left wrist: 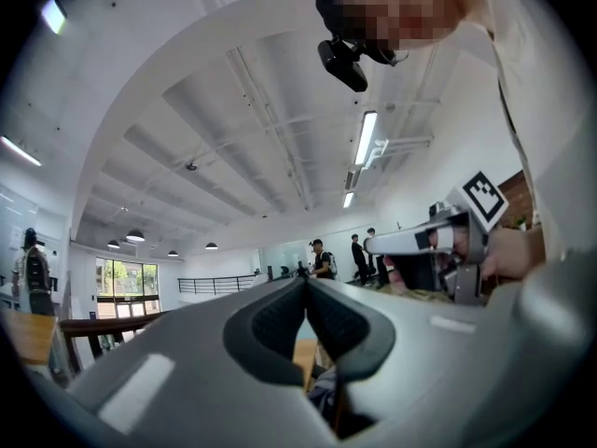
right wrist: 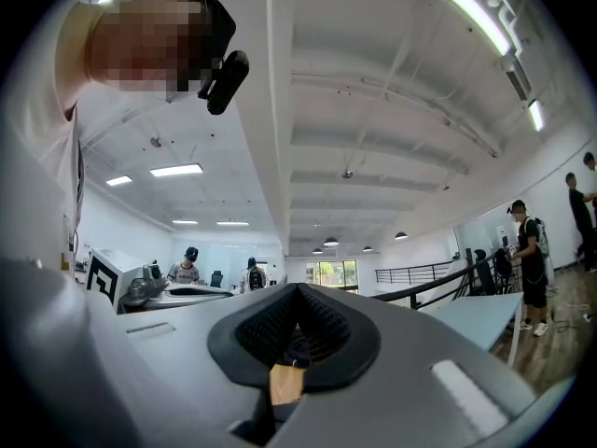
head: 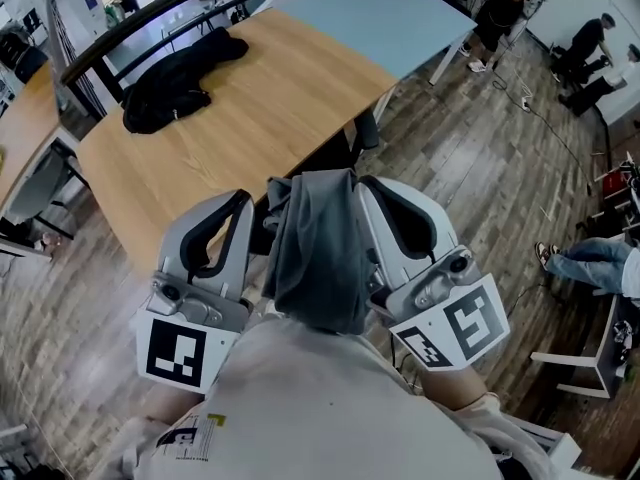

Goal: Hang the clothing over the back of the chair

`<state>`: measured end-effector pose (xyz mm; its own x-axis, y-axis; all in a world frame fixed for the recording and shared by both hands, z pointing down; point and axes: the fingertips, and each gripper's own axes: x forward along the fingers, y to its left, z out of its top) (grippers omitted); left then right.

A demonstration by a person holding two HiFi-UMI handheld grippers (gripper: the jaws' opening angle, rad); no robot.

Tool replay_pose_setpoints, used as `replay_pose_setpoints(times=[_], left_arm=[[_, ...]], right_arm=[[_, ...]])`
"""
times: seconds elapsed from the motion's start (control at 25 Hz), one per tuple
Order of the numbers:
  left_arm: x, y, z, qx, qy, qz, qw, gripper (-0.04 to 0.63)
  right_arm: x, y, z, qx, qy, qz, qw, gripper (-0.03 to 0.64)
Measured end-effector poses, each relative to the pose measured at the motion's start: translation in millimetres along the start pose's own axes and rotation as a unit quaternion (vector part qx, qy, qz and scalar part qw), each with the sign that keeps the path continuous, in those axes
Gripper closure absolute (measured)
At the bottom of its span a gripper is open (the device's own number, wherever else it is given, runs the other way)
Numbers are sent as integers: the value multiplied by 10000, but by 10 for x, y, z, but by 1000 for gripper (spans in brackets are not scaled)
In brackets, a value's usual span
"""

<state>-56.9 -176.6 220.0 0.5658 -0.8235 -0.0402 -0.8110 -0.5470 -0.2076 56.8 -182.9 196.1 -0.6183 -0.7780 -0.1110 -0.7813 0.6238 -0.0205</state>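
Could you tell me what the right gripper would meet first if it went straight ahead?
Likely the wooden table, whose near edge lies just ahead of the right gripper; it may pass above the top.

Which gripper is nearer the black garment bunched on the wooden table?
Left. In the head view the left gripper is down-right of the black garment, across bare tabletop; the right gripper is farther right, beyond the hanging grey cloth.

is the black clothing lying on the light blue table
No, the black clothing lies bunched on the wooden table, not on the light blue table beyond it.
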Motion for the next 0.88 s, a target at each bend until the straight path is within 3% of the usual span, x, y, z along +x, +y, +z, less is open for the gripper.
replay_pose_setpoints(times=[0.64, 0.88], left_arm=[[-35, 8, -56, -142, 108, -79, 9998, 595], [3, 136, 55, -525, -344, -63, 9980, 595]], right_arm=[[40, 134, -68, -105, 93, 102, 9999, 617], [73, 199, -160, -234, 197, 97, 9995, 617]])
